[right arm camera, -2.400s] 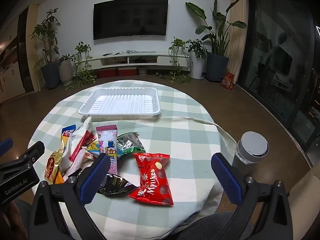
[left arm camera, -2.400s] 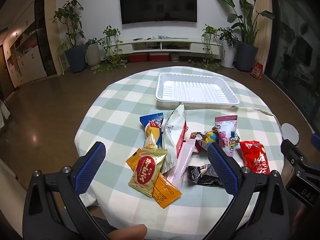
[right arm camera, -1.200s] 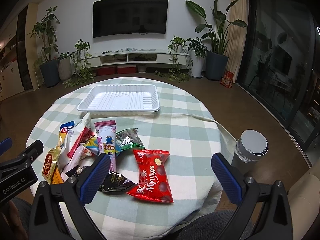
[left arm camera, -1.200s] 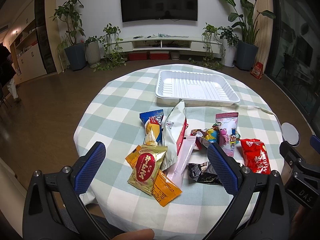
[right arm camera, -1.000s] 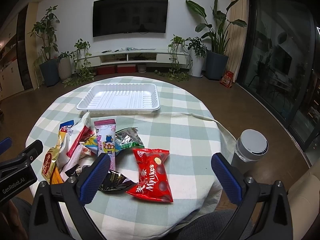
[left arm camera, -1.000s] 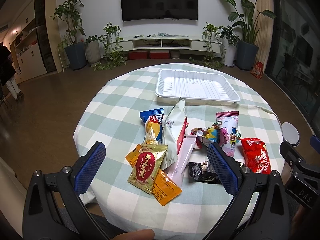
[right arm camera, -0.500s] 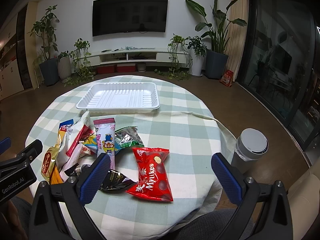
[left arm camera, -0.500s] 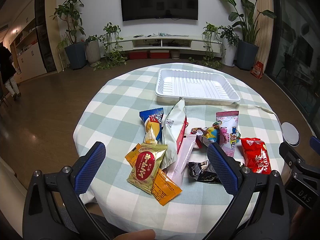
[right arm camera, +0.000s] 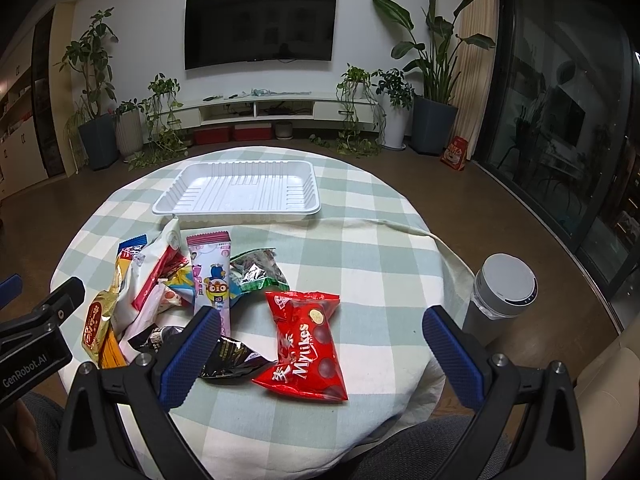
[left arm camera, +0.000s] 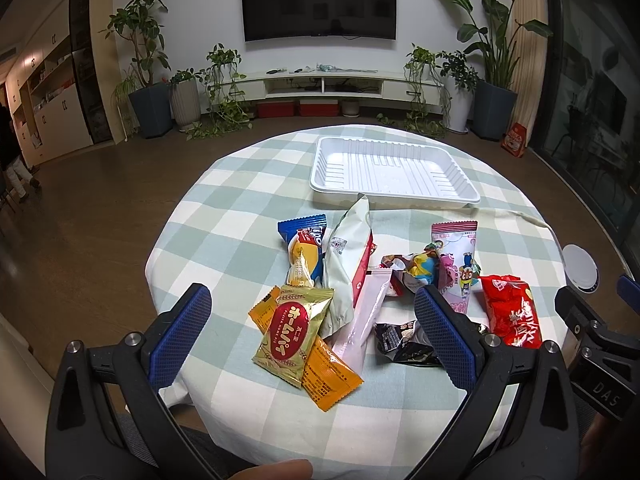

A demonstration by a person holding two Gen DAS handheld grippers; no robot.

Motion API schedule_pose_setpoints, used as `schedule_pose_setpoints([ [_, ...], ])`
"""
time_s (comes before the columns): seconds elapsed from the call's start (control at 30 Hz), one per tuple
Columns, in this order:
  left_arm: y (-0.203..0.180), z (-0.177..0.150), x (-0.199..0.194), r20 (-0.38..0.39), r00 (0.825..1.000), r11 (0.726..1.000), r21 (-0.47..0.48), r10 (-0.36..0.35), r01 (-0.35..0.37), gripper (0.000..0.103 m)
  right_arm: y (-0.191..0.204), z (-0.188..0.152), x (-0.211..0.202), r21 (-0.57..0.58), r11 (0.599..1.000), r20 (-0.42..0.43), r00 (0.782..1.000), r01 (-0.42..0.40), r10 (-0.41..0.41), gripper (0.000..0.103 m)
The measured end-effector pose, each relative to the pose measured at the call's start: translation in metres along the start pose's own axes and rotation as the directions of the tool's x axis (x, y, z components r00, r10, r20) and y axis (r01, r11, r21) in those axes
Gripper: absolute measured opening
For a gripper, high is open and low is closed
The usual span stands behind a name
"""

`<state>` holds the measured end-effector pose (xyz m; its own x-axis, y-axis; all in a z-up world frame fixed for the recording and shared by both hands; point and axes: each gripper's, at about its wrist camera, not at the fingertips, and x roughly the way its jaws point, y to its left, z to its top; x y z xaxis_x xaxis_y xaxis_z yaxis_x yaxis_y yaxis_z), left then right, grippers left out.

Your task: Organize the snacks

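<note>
Several snack packs lie in a heap on the near half of a round checked table (left arm camera: 224, 216). A gold pack (left arm camera: 294, 330) lies on an orange one (left arm camera: 324, 380), beside a white-and-red bag (left arm camera: 348, 264), a pink sachet (right arm camera: 210, 276), a black wrapper (right arm camera: 228, 360) and a red Mylikes bag (right arm camera: 306, 336). An empty white tray (left arm camera: 394, 170) sits at the far side, also in the right wrist view (right arm camera: 240, 192). My left gripper (left arm camera: 316, 336) is open above the gold pack. My right gripper (right arm camera: 320, 354) is open above the red bag. Both are empty.
A grey cylindrical bin (right arm camera: 504, 292) stands on the floor just right of the table. The tablecloth (right arm camera: 400, 264) has a raised fold near the tray's right side. A TV unit and potted plants line the far wall.
Both views have crept slightly toward the table. The snacks and tray have not moved. Both grippers stay open.
</note>
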<state>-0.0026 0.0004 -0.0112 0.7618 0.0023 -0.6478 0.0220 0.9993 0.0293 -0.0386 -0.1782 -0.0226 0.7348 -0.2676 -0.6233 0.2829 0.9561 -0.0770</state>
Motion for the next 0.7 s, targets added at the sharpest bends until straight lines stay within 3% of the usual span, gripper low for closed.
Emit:
schedule_pose_setpoints([
  [0.7,0.0003,0.0002,0.0001,-0.002,1.0,1.0,0.0,-0.001,0.001,0.103,0.0001,-0.0028,0.0013,-0.004,1.0,-0.006,1.0,0.002,-0.002,0.103],
])
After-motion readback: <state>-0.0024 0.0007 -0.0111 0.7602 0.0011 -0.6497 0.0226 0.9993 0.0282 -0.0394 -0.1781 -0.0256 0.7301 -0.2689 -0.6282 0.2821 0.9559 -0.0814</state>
